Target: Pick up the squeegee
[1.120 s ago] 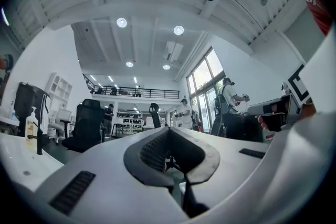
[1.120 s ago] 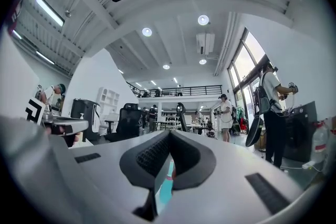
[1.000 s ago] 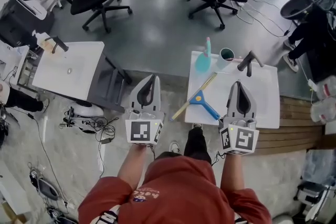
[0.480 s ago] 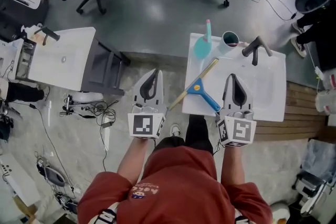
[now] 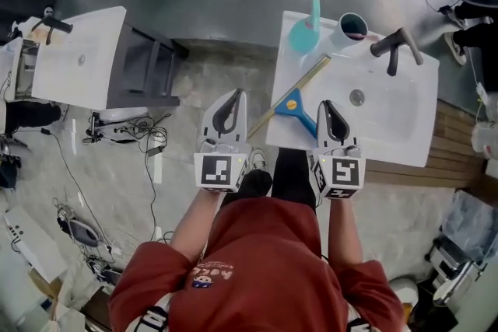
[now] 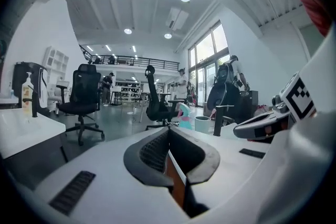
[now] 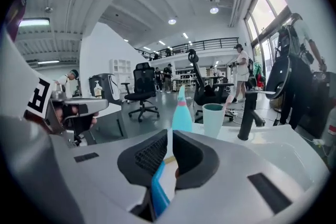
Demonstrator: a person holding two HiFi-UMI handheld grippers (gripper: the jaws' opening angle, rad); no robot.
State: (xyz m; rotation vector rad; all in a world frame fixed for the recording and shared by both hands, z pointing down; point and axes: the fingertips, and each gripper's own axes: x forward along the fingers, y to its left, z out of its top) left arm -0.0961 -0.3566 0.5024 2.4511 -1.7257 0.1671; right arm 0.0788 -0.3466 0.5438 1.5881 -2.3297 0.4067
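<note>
nothing is lifted yet, as far as i can see. the squeegee (image 5: 298,106) lies flat at the sink's (image 5: 389,132) front-left corner. its long pale blade runs on a slant and one end sticks out past the left edge. the blue handle points back toward the front edge.

my right gripper (image 5: 324,105) hangs over the front edge, just beside that handle. in the right gripper view the jaws are drawn together with only a sliver between them. the blue of the squeegee (image 7: 157,189) shows low down in the hollow behind the pads, underneath them and not pinched, i'd say.

my left gripper (image 5: 238,96) is off the sink, over the floor by the left edge. its jaws are together too, with nothing in them.

so the approach is about done, and everything else is left. i'd have to spread the right jaws, drop them around the handle, close and raise. the cup (image 5: 352,27) and tap (image 5: 397,50) at the back edge are well apart from this.
</note>
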